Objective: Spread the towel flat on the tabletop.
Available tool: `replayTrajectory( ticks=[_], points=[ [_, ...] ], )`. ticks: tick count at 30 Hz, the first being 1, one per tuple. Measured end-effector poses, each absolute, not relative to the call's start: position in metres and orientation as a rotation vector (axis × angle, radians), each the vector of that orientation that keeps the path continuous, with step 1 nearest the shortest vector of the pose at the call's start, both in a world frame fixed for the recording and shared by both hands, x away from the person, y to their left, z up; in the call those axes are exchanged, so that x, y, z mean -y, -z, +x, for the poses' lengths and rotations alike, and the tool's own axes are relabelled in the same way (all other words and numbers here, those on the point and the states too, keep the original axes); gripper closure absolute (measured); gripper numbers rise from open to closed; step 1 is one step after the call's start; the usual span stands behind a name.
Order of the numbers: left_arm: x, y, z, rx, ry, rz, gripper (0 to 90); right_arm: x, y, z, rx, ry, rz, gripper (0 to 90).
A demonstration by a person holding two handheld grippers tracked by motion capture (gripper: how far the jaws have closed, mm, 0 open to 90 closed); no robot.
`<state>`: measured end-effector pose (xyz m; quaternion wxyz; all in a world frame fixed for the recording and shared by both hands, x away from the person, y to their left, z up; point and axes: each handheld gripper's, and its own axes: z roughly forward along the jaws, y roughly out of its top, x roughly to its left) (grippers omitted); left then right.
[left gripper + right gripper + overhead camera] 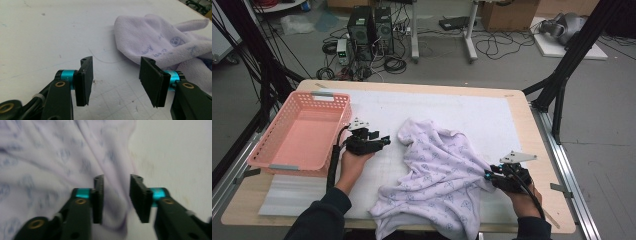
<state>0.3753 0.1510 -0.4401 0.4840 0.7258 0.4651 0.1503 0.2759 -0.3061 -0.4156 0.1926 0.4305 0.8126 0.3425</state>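
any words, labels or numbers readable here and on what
None can be read for certain.
Lilac garment: printed blue writing beside a small round face motif, too small and creased to read.
Same garment in the right gripper view: print blurred.
Pink basket: no text seen.
Black boxes on the floor: no legible label.

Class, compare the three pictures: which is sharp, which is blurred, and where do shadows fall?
High view: even light, soft, slightly grainy. Left gripper view: sharp, a faint shadow beneath the cloth on the mat. Right gripper view: smeared all over, cloth print and the right gripper fuzzy.
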Motion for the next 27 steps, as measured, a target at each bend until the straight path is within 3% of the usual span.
replayTrajectory(
  ticks=[9, 18, 21, 25, 27],
  points=[
    [-0.161, 0.442, 0.373, -1.156, -0.351, 1.754, 44.1, 0.251, 0.402, 0.329, -2.253, -1.097, 1.035, 40.6],
    [-0.160, 0.444, 0.373, -1.150, -0.347, 1.771, 44.0, 0.204, 0.411, 0.404, -2.330, -1.101, 1.068, 35.7],
    [-0.159, 0.444, 0.373, -1.152, -0.346, 1.778, 44.0, 0.196, 0.416, 0.415, -2.357, -1.088, 1.095, 45.9],
    [-0.159, 0.444, 0.373, -1.147, -0.346, 1.782, 44.1, 0.200, 0.421, 0.422, -2.351, -1.061, 1.143, 78.1],
    [-0.158, 0.445, 0.373, -1.152, -0.343, 1.783, 44.1, 0.207, 0.420, 0.423, -2.325, -1.021, 1.194, 82.7]
  ],
)
